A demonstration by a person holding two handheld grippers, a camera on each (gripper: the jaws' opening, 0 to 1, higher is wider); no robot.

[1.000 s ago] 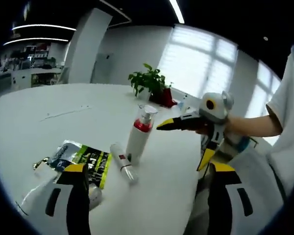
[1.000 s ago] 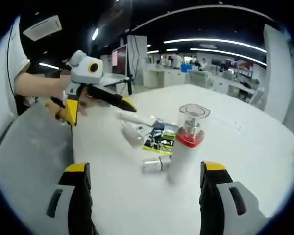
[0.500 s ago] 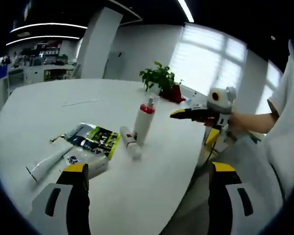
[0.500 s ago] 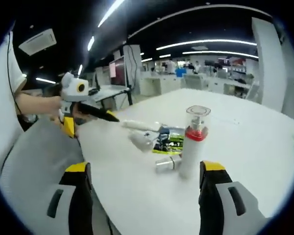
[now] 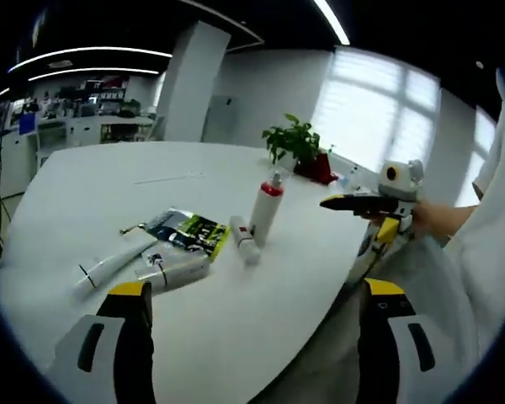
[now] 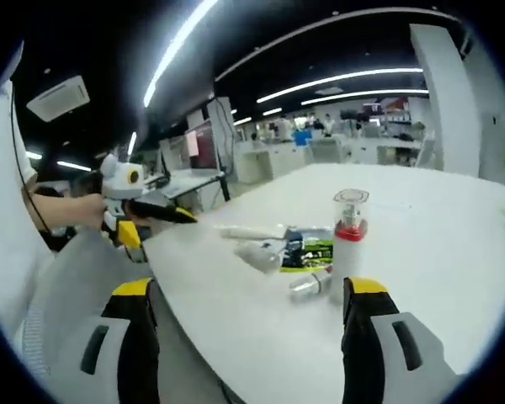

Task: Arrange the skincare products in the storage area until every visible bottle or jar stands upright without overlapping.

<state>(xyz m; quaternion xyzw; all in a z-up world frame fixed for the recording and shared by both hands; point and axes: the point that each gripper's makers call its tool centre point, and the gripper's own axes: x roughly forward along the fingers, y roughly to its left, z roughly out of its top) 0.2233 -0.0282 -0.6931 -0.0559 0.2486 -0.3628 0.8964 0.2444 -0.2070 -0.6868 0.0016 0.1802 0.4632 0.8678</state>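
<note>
White tabletop (image 5: 84,177): broad and rounded, it carries all the skincare things in one loose cluster near the edge by the person; seen also in the right gripper view (image 6: 454,252).
Potted plant (image 5: 296,145): green leaves in a red pot at the tabletop's far edge, near the window, well apart from the cluster.
Left tool (image 5: 251,353): raised off the tabletop, black and yellow jaws wide apart with nothing between them; in the right gripper view it shows in the person's hand beyond the tabletop's edge (image 6: 164,210).
Right tool (image 6: 252,353): also held back from the tabletop, jaws wide and holding nothing; in the left gripper view it sits in a hand off the tabletop's right edge (image 5: 353,202).
Pump bottle (image 5: 265,215): white with a red collar and clear cap, standing upright at the cluster's edge (image 6: 348,244).
Green sachet (image 5: 189,231): lying flat beside the bottle.
Long white tube (image 5: 109,267): lying flat at the cluster's far left.
White tube (image 5: 175,271): on its side, just beside the sachet.
Small tube (image 5: 244,240): lying down near the pump bottle's foot.
</note>
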